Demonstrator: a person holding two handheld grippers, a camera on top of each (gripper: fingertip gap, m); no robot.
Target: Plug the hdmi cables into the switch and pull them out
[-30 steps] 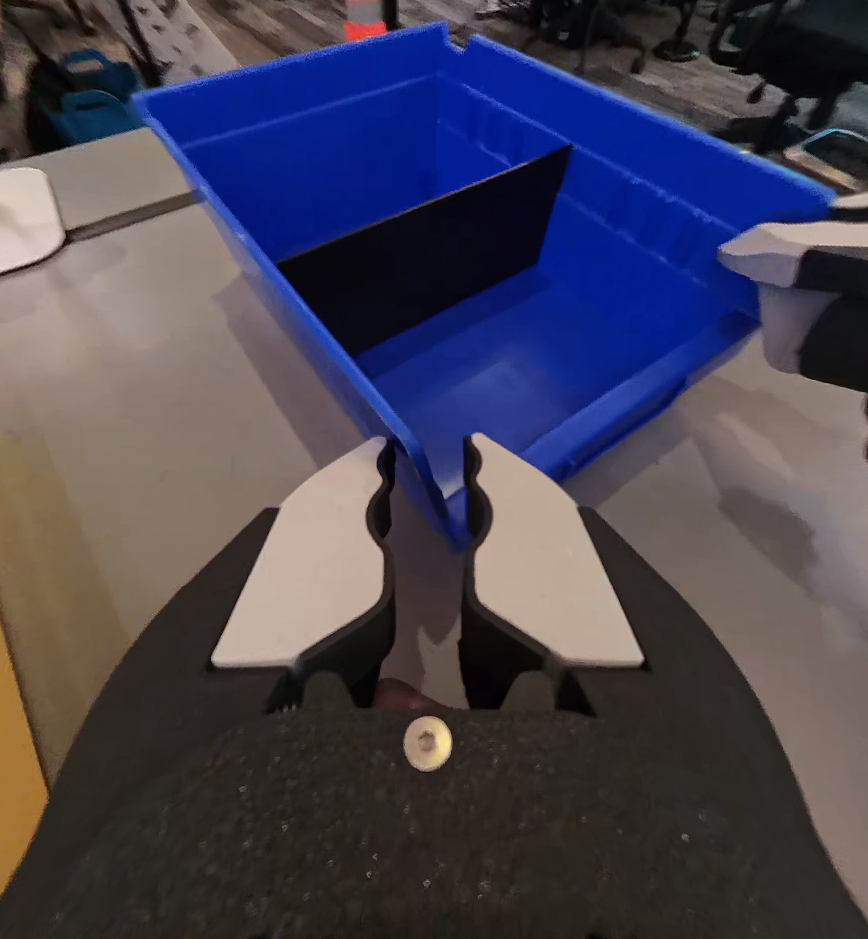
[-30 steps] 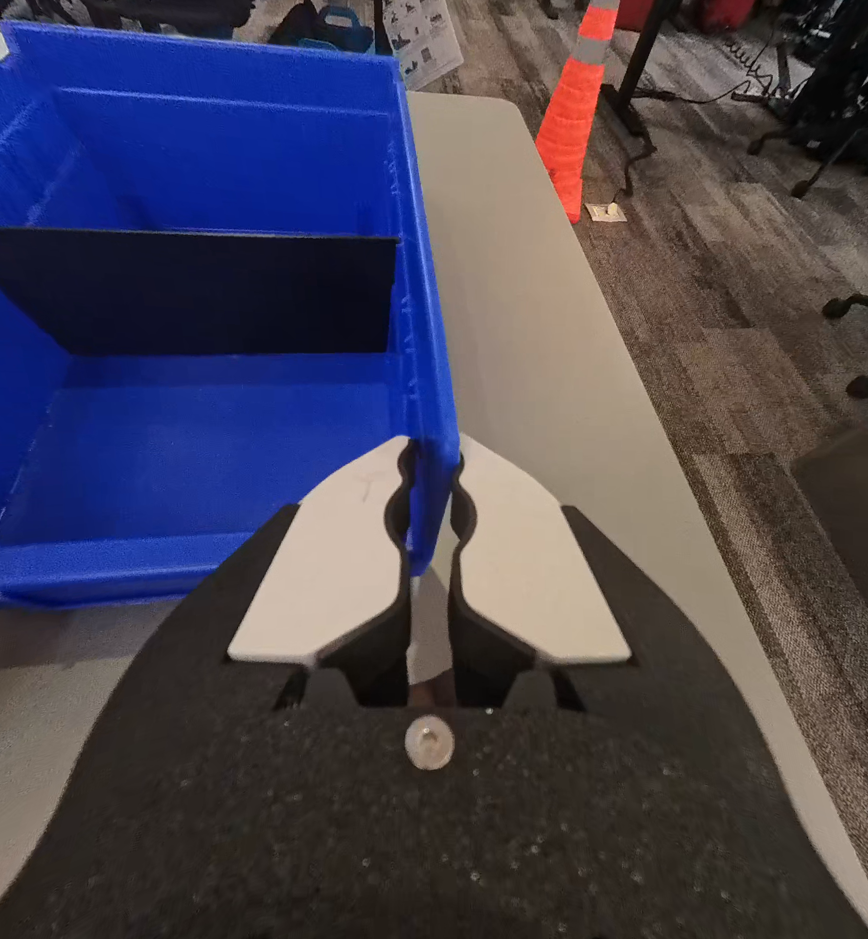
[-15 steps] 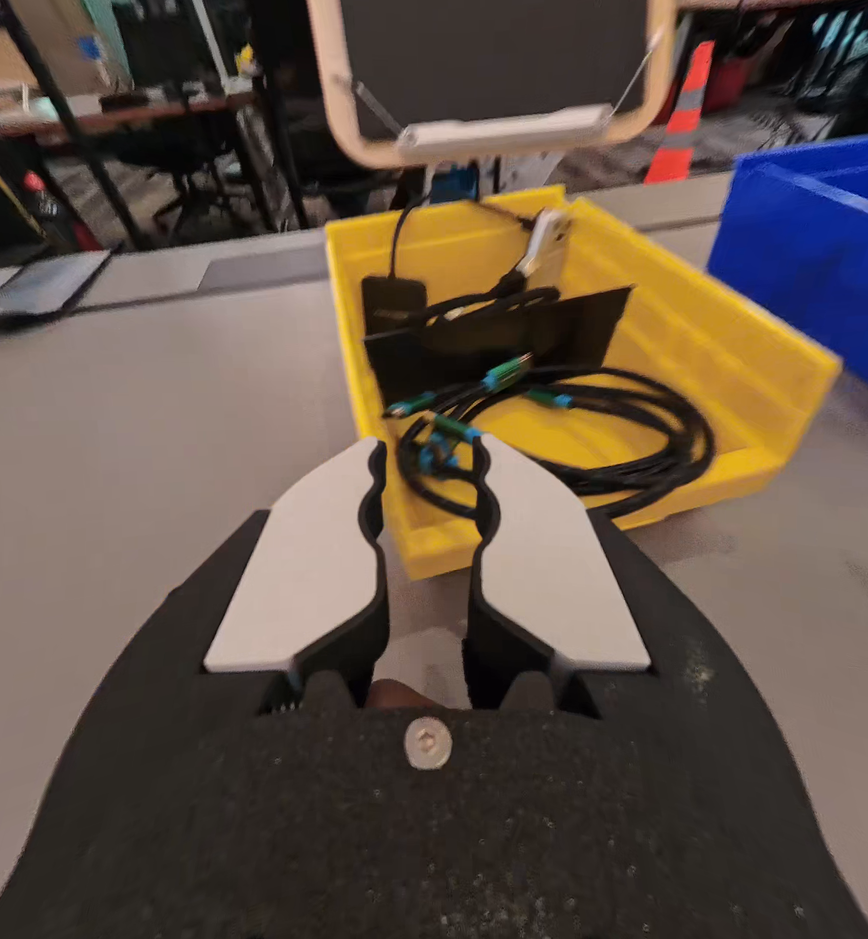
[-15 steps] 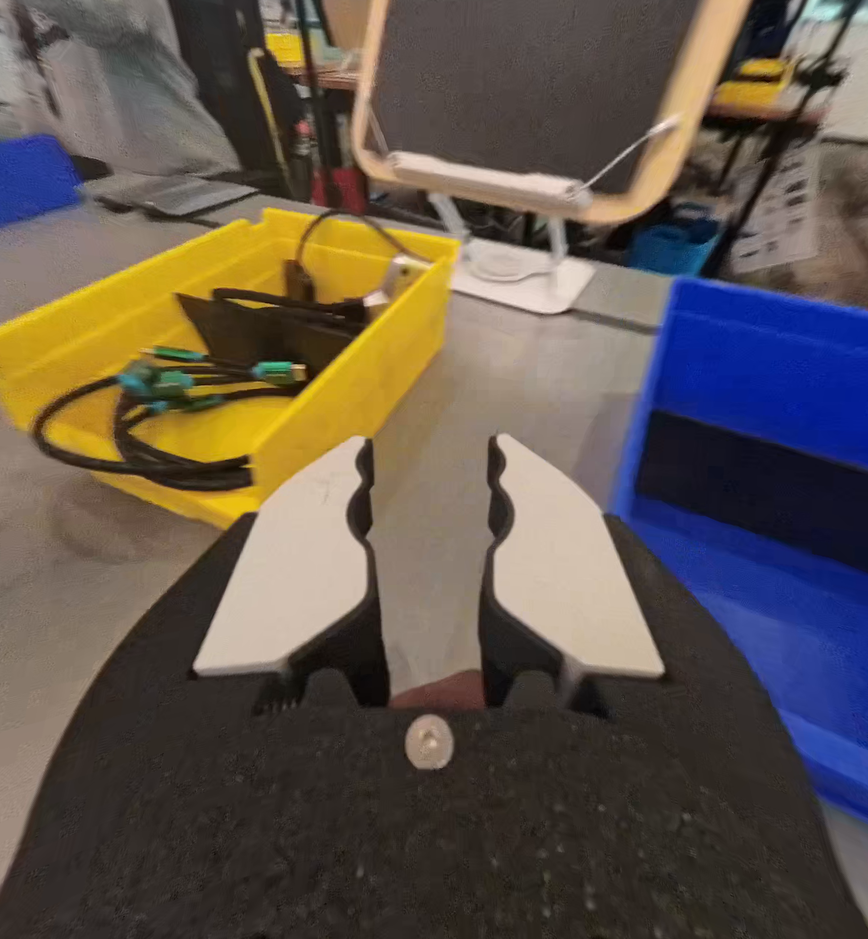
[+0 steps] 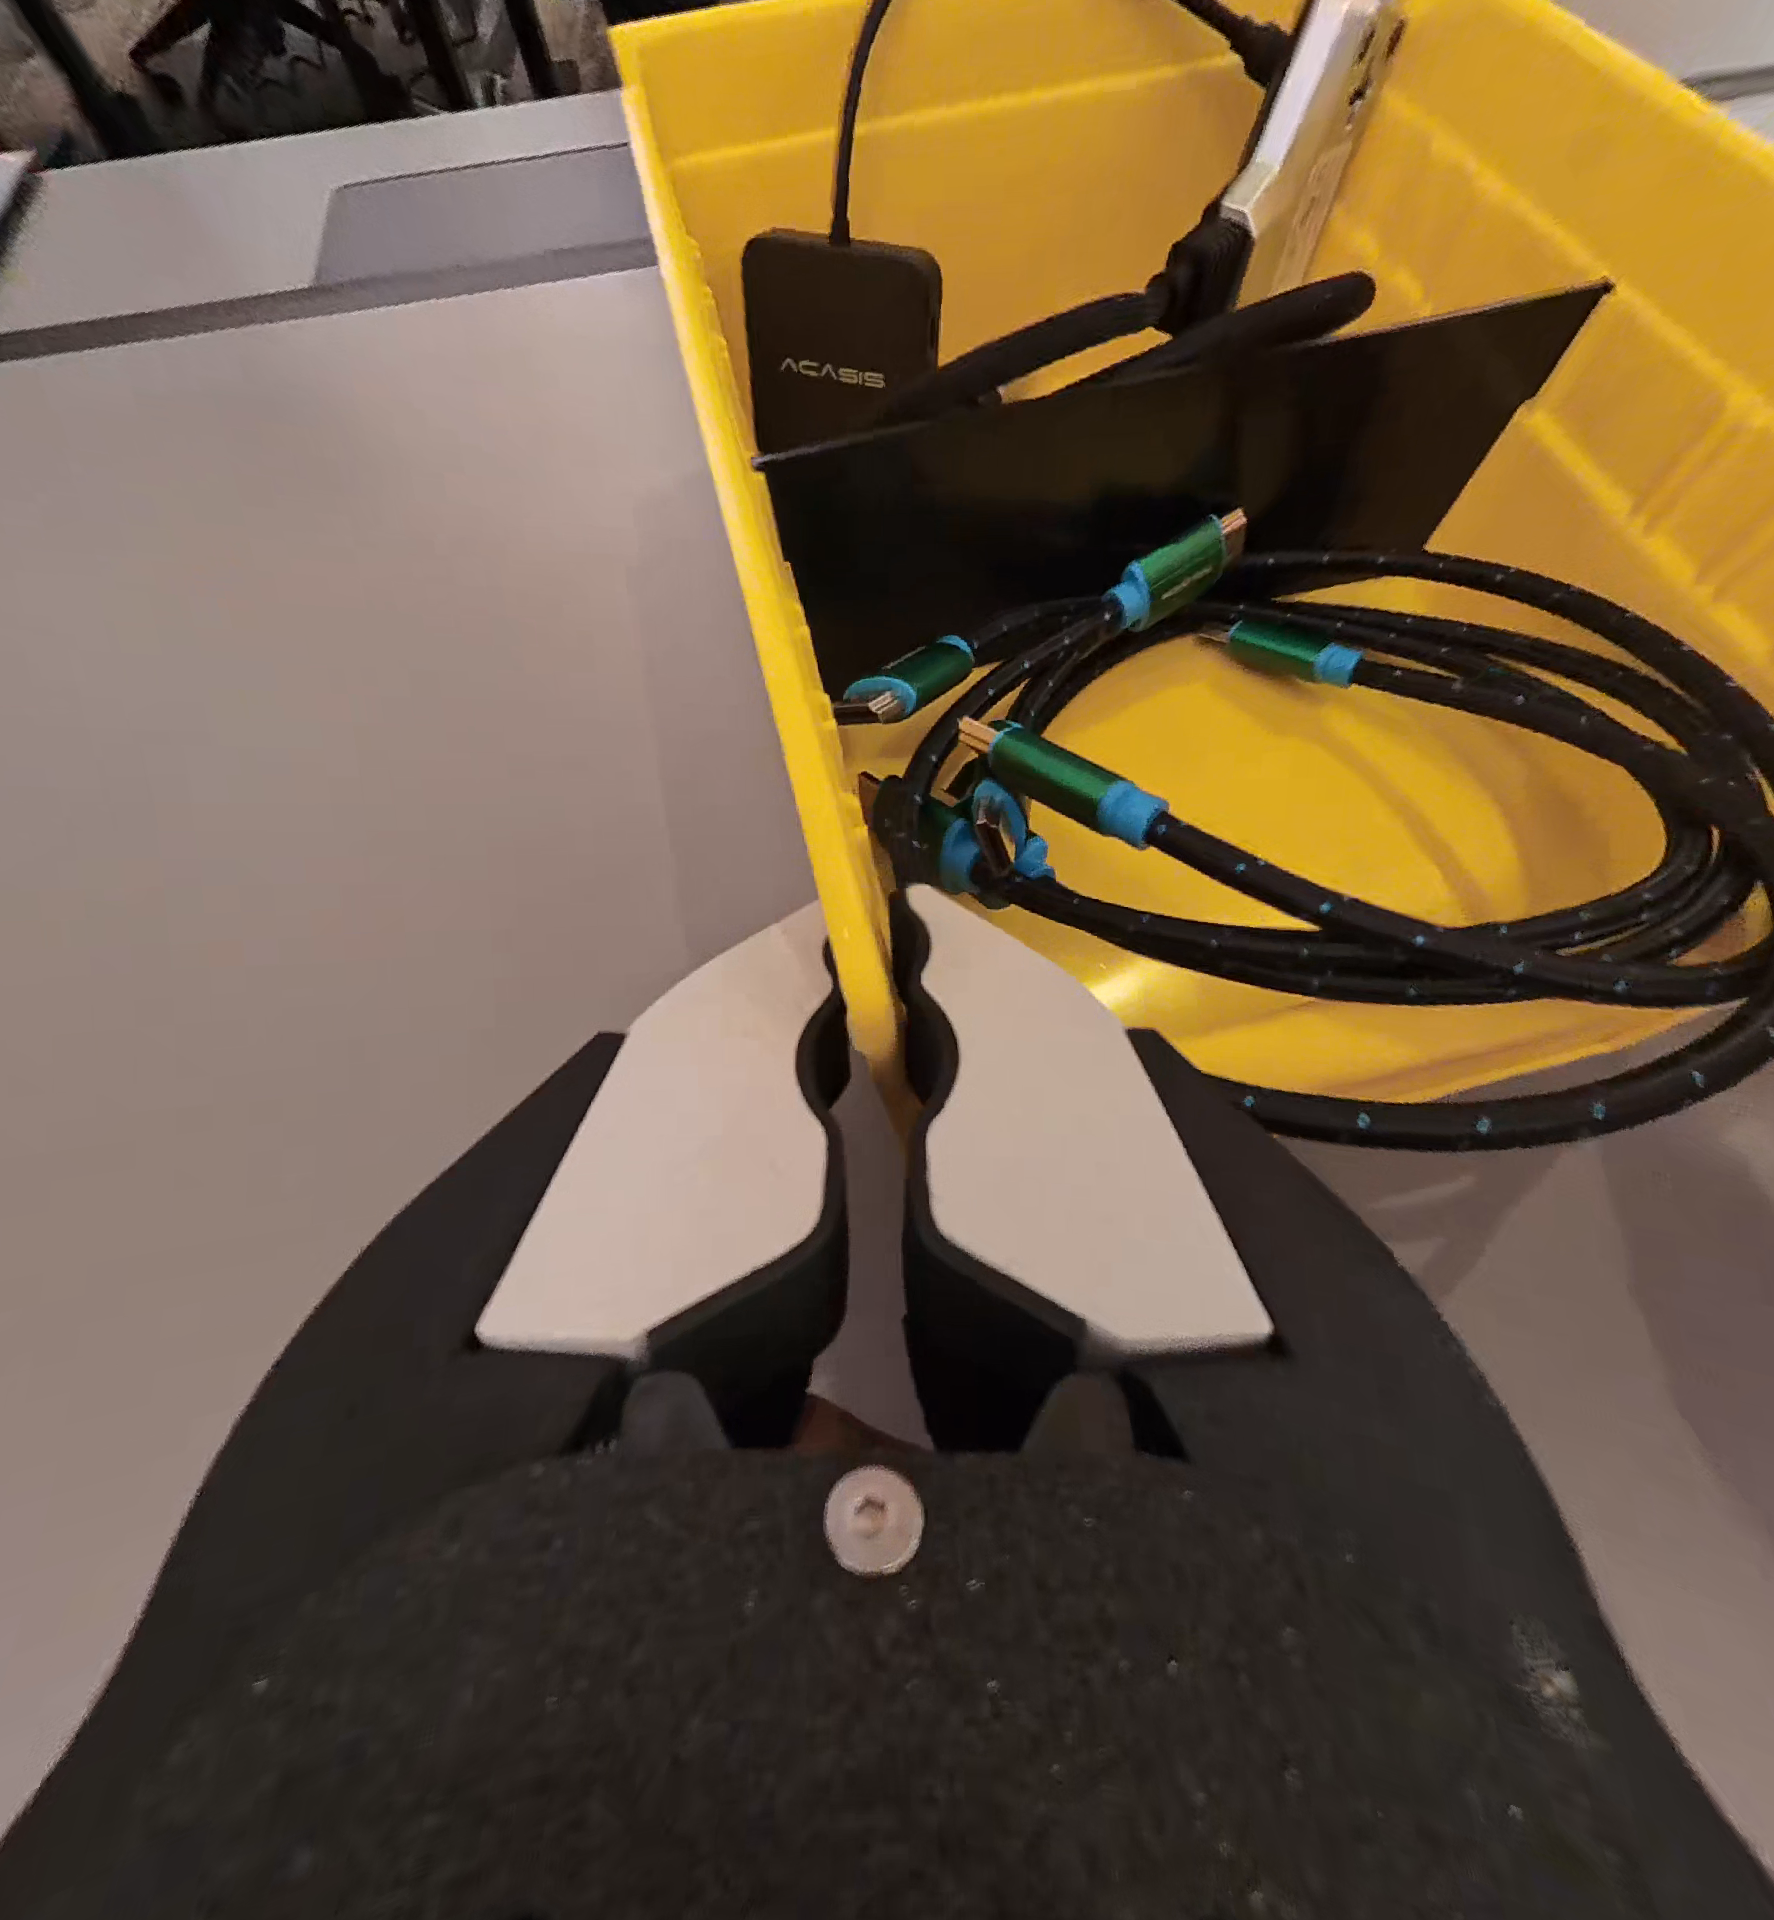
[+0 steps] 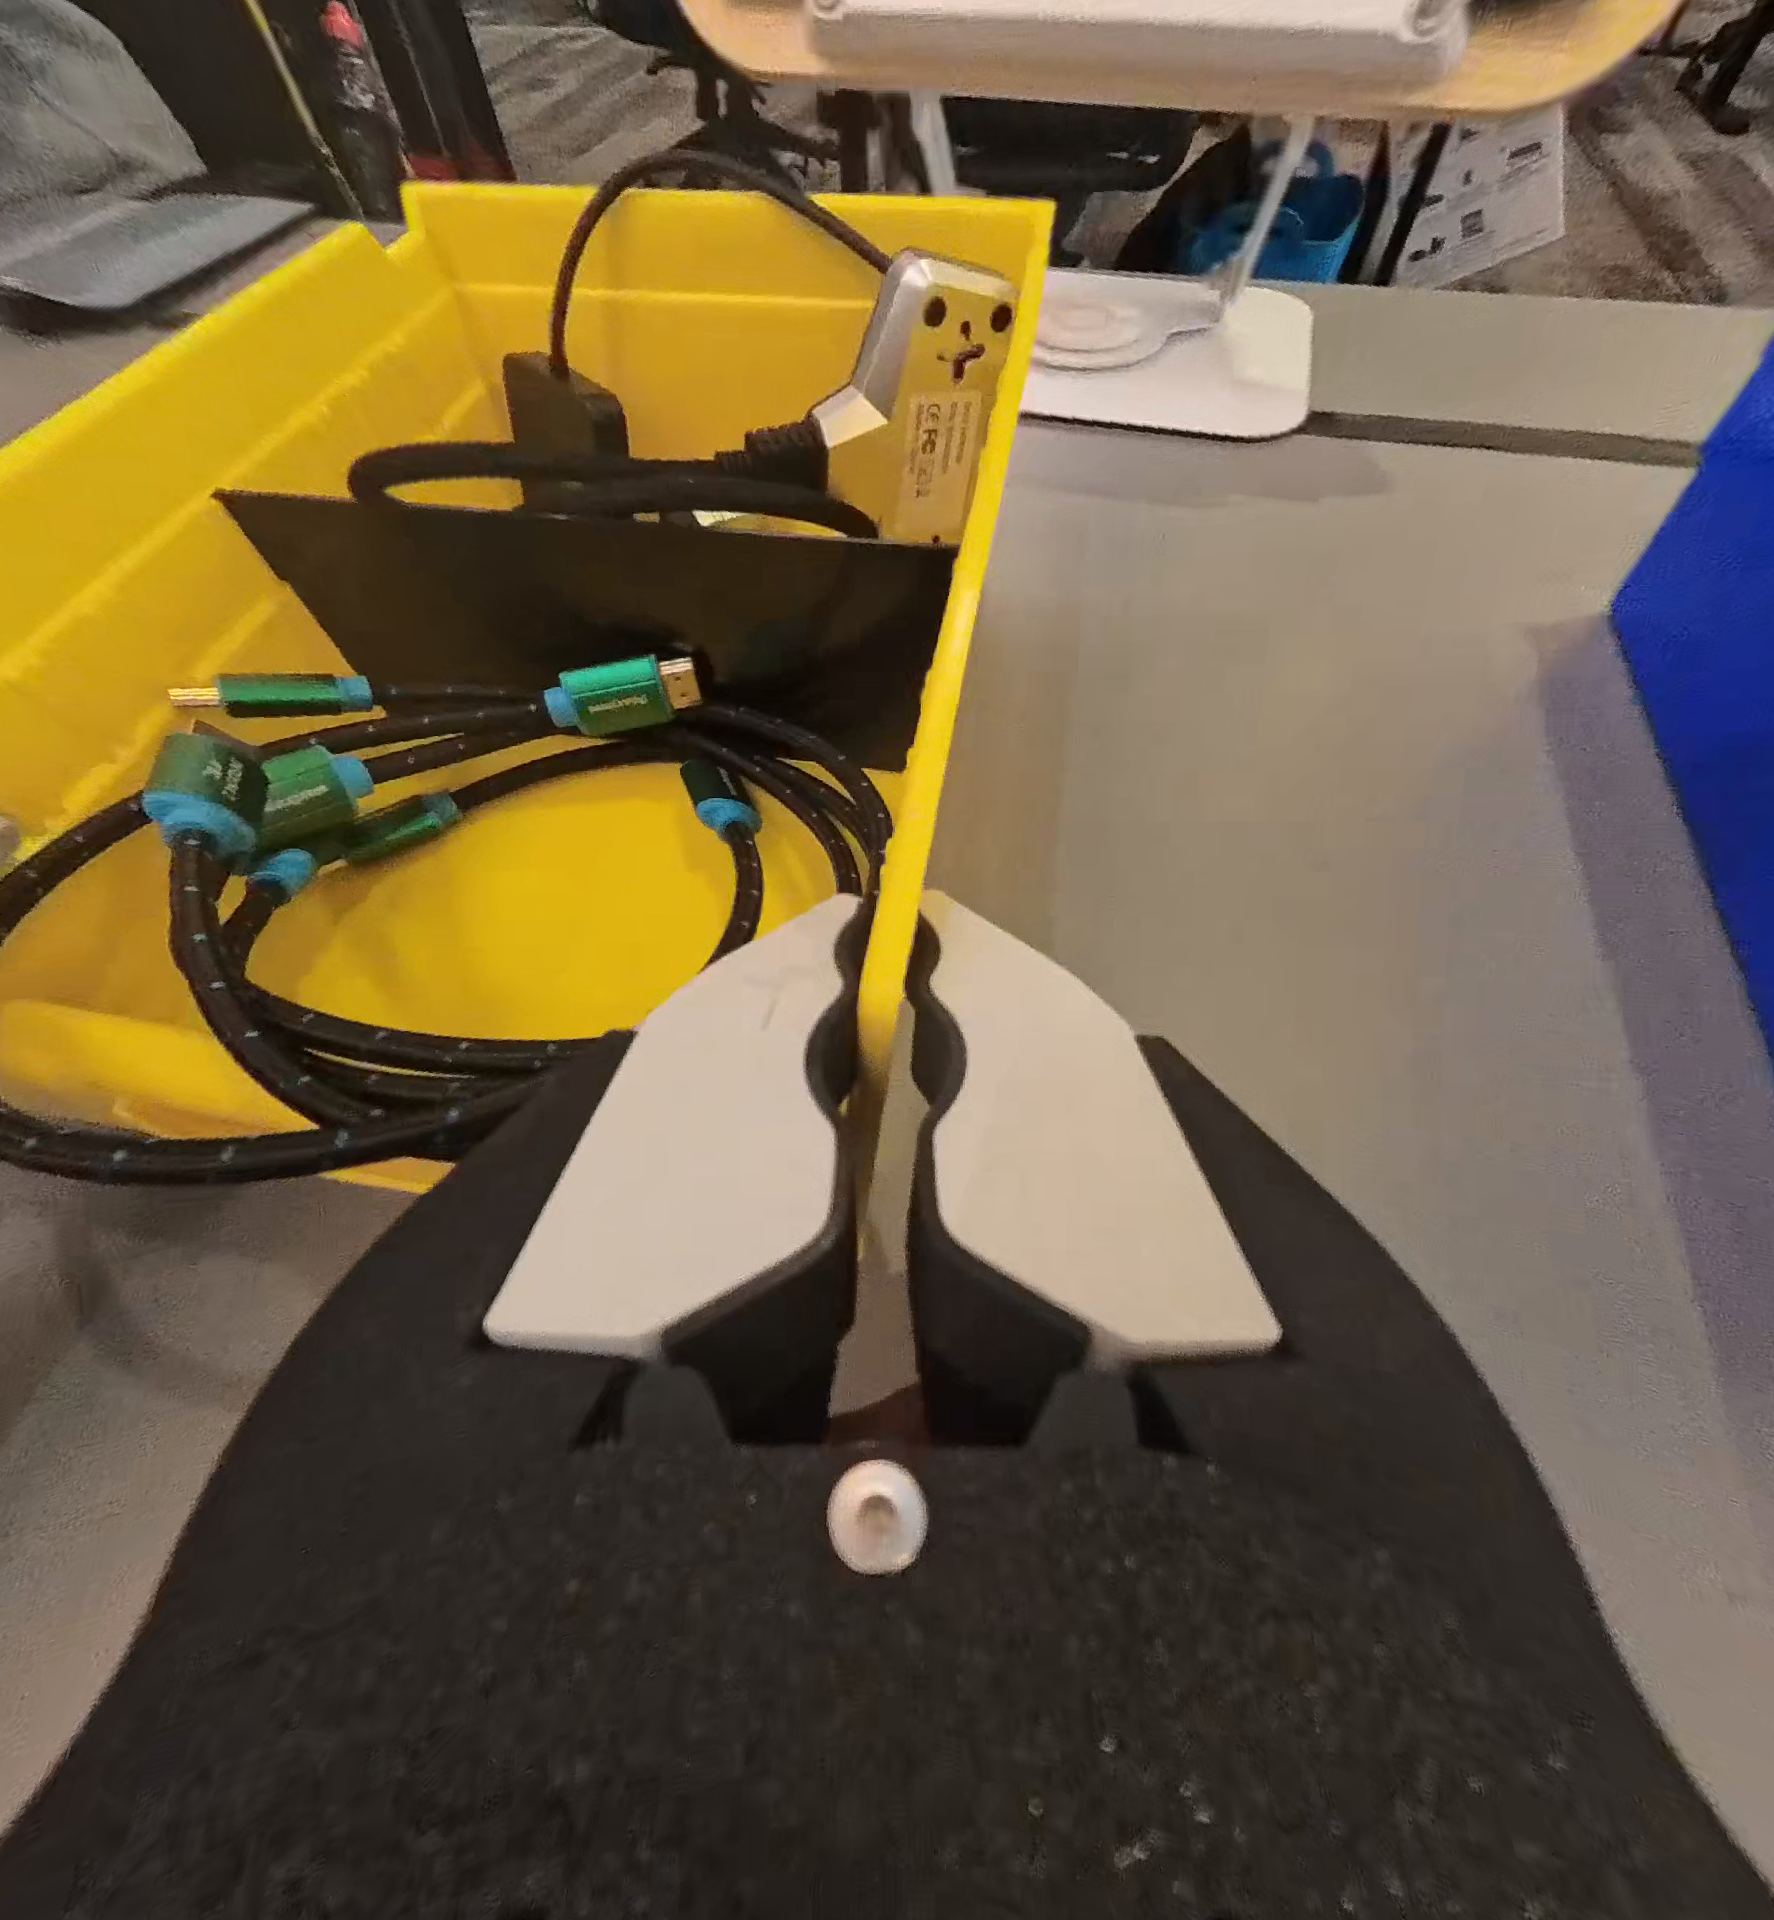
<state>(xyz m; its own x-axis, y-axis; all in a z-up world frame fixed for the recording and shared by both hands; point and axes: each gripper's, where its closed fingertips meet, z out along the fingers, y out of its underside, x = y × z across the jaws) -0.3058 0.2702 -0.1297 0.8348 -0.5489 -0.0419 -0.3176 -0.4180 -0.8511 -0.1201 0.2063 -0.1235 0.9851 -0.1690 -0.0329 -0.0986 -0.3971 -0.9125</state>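
Each gripper is nearly closed, pinching a side wall of the yellow plastic bin [image 5: 1641, 343]: left gripper [image 5: 867, 935] its left wall, right gripper [image 6: 888, 925] its right. The braided black HDMI cables [image 6: 447, 1029] lie coiled inside, at ten o'clock from the right gripper.

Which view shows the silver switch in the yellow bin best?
The right wrist view: the silver switch leans on the yellow bin wall, broad face and cable end visible. The left wrist view shows the switch edge-on and cropped.
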